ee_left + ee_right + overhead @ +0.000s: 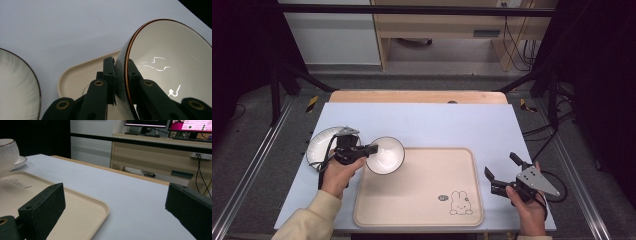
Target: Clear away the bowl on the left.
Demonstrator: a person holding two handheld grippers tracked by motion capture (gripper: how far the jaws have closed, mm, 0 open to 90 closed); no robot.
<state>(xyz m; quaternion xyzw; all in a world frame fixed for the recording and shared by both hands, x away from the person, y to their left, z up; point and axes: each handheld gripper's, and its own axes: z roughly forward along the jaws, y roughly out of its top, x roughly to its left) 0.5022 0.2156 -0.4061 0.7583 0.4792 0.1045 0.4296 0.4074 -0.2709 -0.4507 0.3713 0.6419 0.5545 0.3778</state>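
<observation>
A white bowl [386, 154] with a thin brown rim hangs over the top left corner of the beige tray [422, 195]. My left gripper [370, 148] is shut on the bowl's near rim, one jaw inside and one outside, as the left gripper view shows on the bowl [170, 72]. A white plate [319, 145] lies on the table left of that hand. My right gripper [501, 166] is open with nothing between its jaws, held right of the tray near the table's right edge. In the right gripper view the bowl [7, 152] and the plate [20, 162] sit far left.
The tray carries a small rabbit drawing [460, 203] at its near right corner. A pale blue mat [427, 122] covers the table. A black frame and cables stand around the table; a wooden desk with monitors [147, 123] lies beyond.
</observation>
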